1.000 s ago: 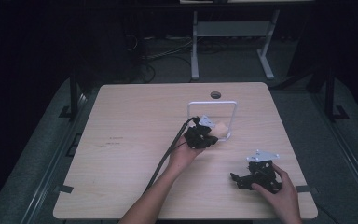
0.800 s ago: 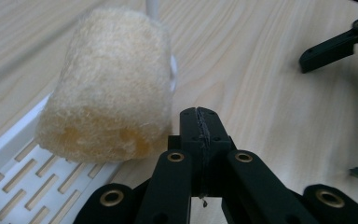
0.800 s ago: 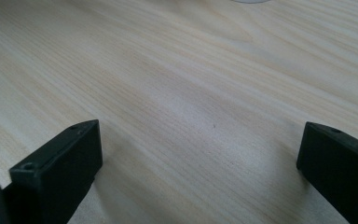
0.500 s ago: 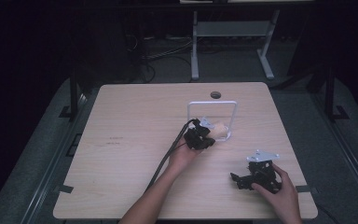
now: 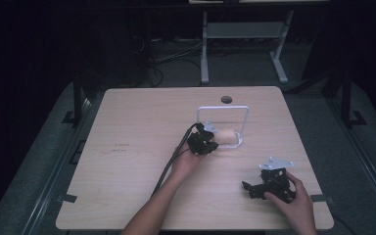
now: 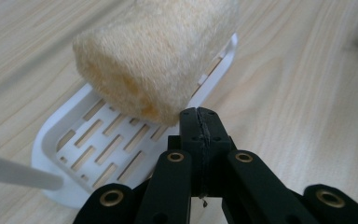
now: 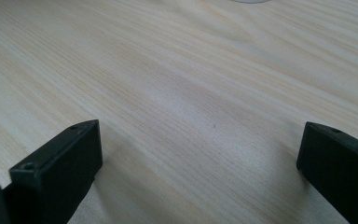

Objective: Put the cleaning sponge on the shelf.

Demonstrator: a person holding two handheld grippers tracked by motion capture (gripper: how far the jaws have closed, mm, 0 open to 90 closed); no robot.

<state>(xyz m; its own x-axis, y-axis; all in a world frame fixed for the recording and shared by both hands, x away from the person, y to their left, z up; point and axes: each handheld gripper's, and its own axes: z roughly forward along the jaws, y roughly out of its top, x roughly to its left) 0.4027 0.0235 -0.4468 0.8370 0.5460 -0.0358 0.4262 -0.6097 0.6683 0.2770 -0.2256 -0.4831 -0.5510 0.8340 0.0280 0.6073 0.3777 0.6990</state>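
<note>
Left tool closed at loofah, right tool open, idle.
High view: left tool [image 5: 210, 142] beside beige cylindrical loofah sponge [image 5: 226, 137] on white slotted plastic rack [image 5: 223, 108], mid light-wood tabletop [image 5: 127, 147]. Left gripper view: jaws shut, empty, tips just under loofah end. Right gripper view: jaws wide apart over bare wood.

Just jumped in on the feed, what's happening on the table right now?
A person works at a wooden table with tongs in each hand. The left tongs are shut, tips right at the end of a loofah sponge lying on a white slotted tray with a wire handle. The right tongs rest open over bare wood, apart from the tray.
</note>
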